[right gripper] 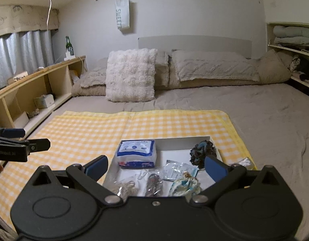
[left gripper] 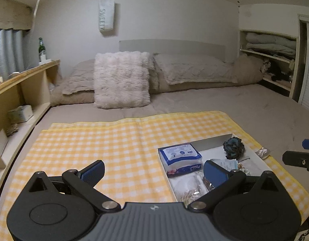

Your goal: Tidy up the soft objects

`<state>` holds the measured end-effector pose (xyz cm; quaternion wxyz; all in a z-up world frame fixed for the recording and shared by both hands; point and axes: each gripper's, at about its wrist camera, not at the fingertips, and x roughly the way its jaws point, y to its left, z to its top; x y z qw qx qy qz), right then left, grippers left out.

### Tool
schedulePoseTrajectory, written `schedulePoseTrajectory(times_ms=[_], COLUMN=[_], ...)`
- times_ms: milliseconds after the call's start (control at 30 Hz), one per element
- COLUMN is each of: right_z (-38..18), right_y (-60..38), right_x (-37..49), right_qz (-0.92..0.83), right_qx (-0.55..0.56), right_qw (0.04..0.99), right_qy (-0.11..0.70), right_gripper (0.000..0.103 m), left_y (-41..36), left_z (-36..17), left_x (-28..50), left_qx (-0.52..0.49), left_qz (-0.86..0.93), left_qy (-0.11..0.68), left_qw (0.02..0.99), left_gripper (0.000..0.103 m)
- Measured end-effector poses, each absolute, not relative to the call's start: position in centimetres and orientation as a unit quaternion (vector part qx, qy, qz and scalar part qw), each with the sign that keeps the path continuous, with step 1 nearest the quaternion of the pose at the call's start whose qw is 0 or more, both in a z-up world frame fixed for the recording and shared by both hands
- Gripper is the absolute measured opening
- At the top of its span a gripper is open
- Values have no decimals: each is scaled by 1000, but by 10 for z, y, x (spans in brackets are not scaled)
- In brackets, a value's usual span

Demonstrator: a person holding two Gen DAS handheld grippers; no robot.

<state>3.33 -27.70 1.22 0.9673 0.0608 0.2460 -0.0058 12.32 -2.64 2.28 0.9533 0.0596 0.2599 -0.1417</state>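
A white shallow box (right gripper: 182,140) (left gripper: 206,140) lies on a yellow checked cloth (right gripper: 84,128) (left gripper: 98,140) on the bed. In it are a blue tissue pack (right gripper: 136,153) (left gripper: 180,158), a dark teal scrunchie (right gripper: 202,152) (left gripper: 233,147), a light patterned scrunchie (right gripper: 184,183), a white packet (right gripper: 176,169) and bagged hair ties (right gripper: 126,187). My right gripper (right gripper: 155,167) is open just above the box's near edge. My left gripper (left gripper: 154,172) is open, over the cloth and the box's left edge. Neither holds anything.
A clear wrapped item (right gripper: 243,163) (left gripper: 262,152) lies on the cloth right of the box. A fluffy pillow (right gripper: 131,75) and folded bedding (right gripper: 212,68) sit at the headboard. A wooden shelf (right gripper: 33,92) runs along the left, with a green bottle (right gripper: 69,46).
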Motion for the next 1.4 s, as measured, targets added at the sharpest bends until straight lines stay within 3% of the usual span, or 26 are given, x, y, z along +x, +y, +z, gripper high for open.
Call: schedulePoseTrajectory(times_ms=[233, 567, 1400], right_z=[6, -8, -25], right_y=[-275, -251, -232], right_x=[0, -34, -59], right_qz=[-7, -18, -18], right_qx=[73, 9, 0], right_qw=[969, 974, 978], right_qy=[238, 224, 208], right_gripper=[103, 103, 103], left_y=[-16, -9, -2], left_z=[19, -6, -23], left_x=[75, 35, -2], left_qx=[53, 53, 51], left_qz=[-121, -107, -103], left_qy=[254, 261, 237], left_qw=[958, 958, 965], left_gripper=[103, 103, 103])
